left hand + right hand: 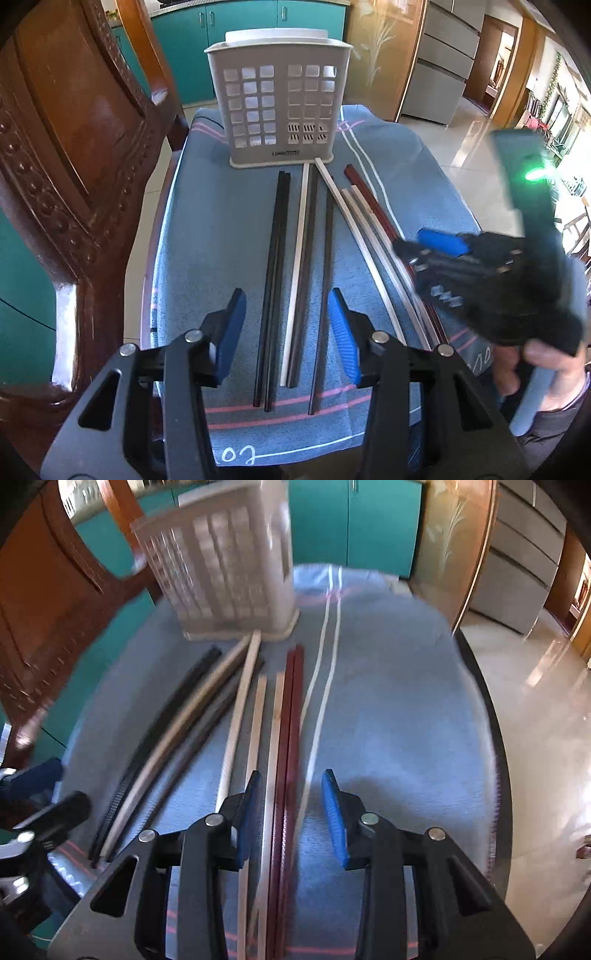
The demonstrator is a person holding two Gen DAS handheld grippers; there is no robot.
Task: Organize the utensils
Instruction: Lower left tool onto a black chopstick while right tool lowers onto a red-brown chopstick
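Grippers over chopsticks, holder behind

Both tools part-open, angled downward

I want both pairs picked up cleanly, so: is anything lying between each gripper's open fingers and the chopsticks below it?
Nothing visible does. The left gripper straddles the black chopsticks and a white one, the right gripper the dark red chopsticks; only blue cloth lies around them. The holder stands beyond their far tips.
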